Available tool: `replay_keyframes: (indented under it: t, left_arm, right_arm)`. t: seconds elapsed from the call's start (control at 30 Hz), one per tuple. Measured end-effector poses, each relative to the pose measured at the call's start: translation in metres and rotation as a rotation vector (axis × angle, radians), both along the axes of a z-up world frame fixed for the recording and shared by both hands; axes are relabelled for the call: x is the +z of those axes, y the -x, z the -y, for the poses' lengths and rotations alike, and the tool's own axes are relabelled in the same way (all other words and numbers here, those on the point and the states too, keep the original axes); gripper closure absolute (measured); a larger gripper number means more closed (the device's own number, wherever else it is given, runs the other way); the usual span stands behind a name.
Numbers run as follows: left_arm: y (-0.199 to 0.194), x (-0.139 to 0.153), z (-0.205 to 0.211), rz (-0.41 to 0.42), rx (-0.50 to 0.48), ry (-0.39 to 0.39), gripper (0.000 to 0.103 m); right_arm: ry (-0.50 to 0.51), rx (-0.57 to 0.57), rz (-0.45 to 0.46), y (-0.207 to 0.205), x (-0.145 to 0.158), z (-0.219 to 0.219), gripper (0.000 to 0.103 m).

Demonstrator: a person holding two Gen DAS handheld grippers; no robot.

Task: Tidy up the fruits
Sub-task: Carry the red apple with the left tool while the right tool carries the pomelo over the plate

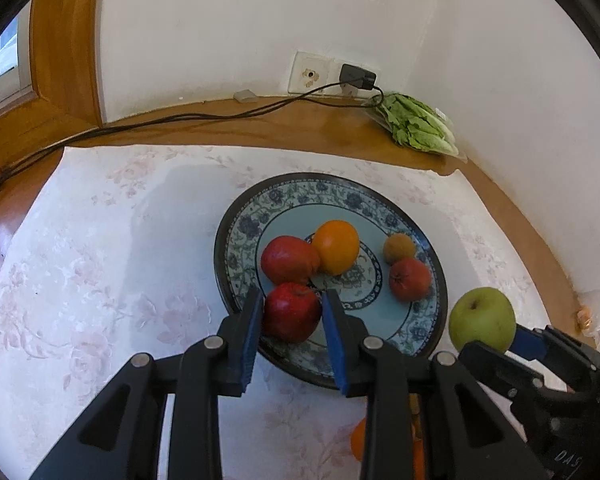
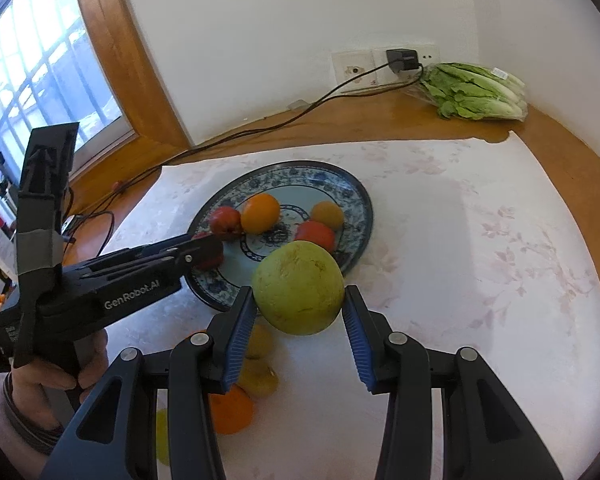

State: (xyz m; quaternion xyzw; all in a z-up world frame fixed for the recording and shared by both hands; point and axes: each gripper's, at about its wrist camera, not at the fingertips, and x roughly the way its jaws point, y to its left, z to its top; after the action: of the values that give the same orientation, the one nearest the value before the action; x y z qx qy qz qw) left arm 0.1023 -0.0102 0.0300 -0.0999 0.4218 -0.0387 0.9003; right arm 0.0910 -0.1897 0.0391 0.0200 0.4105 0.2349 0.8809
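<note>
Green apple (image 2: 299, 287) clamped in right gripper (image 2: 300, 322), just short of plate (image 2: 356, 196) rim ahead-left; left gripper (image 1: 290, 314) closed on red apple (image 1: 291, 311) over near rim.

"GenRobot.AI" is printed in white on the left tool (image 2: 216, 250) body.

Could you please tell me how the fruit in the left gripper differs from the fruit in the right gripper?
The left gripper holds a red apple, dark and glossy; the right gripper holds a green apple, dull and speckled. The red apple sits over the near rim of the plate; the green apple is beside the plate, outside its rim. Both are round and clamped between blue-padded jaws.
</note>
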Motion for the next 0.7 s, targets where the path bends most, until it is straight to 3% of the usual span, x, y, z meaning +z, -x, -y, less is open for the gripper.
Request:
replay_keyframes:
  t: [0.7]
  left_arm:
    - [0.001,-0.002,0.009,0.018,-0.006,-0.069,0.069]
  right_arm:
    - [0.026,0.007,0.016,-0.018,-0.015,-0.014,0.058]
